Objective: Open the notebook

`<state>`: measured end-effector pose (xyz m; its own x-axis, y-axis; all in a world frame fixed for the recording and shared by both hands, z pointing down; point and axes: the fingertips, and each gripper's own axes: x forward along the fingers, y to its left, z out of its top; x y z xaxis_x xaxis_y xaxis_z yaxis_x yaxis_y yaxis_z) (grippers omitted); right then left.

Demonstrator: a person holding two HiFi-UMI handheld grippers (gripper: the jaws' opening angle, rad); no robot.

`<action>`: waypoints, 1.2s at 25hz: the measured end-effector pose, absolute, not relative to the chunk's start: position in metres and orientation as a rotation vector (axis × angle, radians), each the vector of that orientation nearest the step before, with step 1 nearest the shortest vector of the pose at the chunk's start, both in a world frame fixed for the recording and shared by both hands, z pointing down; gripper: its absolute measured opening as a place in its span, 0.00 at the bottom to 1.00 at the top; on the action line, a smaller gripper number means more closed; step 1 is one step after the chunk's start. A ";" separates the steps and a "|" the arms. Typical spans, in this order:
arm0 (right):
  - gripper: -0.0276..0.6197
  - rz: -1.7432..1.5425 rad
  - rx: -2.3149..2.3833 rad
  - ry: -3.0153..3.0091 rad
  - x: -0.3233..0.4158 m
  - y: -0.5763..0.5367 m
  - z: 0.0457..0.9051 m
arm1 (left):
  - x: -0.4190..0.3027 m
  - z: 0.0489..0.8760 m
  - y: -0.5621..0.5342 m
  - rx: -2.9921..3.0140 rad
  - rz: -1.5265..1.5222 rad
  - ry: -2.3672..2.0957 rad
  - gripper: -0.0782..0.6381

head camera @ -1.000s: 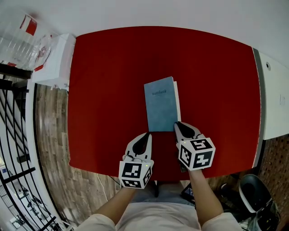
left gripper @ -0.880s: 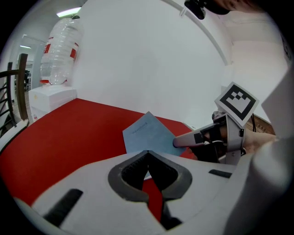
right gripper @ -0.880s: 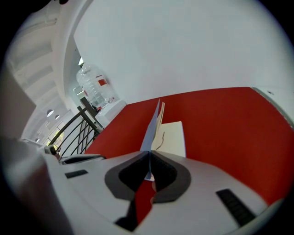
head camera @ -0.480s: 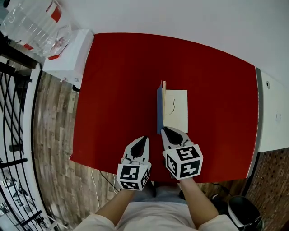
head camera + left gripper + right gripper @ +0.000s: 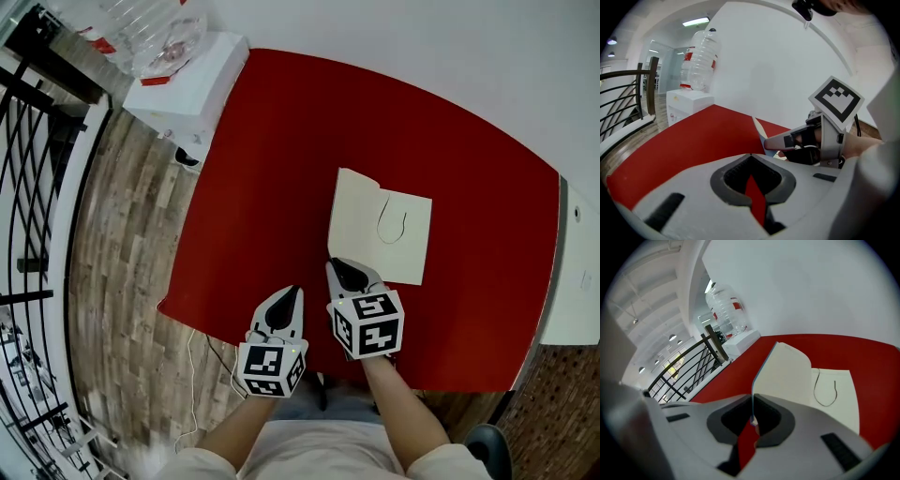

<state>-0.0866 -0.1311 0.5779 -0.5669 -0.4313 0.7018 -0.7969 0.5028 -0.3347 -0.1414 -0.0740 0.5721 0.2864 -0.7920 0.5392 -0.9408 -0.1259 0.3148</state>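
Blue-covered paper notebook (image 5: 380, 234) open on red table (image 5: 272, 159)
Right hand-held gripper (image 5: 339, 269) clamps its cover corner; left hand-held gripper (image 5: 290, 294) closed, empty

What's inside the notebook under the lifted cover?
A blank cream page with a dark looped cord lying on it. The right gripper pinches the cover; lower pages are covered.

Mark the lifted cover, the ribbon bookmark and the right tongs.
Blue notebook's lifted cover (image 5: 787, 371): right gripper view, cream inner face.
Thin dark ribbon bookmark (image 5: 825, 406): right gripper view, bottom of its loop.
Right tongs (image 5: 339, 267): head view, between the tips.
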 end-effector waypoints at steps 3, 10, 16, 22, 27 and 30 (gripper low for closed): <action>0.07 0.875 0.986 -2.184 -0.102 -0.131 0.594 | -0.157 0.578 -0.071 1.935 0.322 -1.561 0.12; 0.07 0.886 0.972 -2.122 -0.122 -0.130 0.630 | -0.180 0.591 -0.064 1.899 0.330 -1.566 0.12; 0.07 0.920 0.976 -2.075 -0.128 -0.131 0.657 | -0.194 0.605 -0.061 1.880 0.341 -1.558 0.12; 0.07 0.917 0.995 -2.056 -0.135 -0.133 0.670 | -0.199 0.615 -0.061 1.875 0.343 -1.538 0.12; 0.10 0.951 1.017 -2.050 -0.136 -0.131 0.672 | -0.199 0.620 -0.061 1.871 0.343 -1.530 0.12; 0.12 0.955 1.015 -2.060 -0.139 -0.130 0.671 | -0.199 0.619 -0.063 1.872 0.342 -1.531 0.12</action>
<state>-0.1391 -0.1299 0.6709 -0.4949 -0.3727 0.7850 -0.8398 0.4372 -0.3219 -0.1989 -0.0626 0.6191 0.2720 -0.7578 0.5930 -0.9382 -0.0718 0.3386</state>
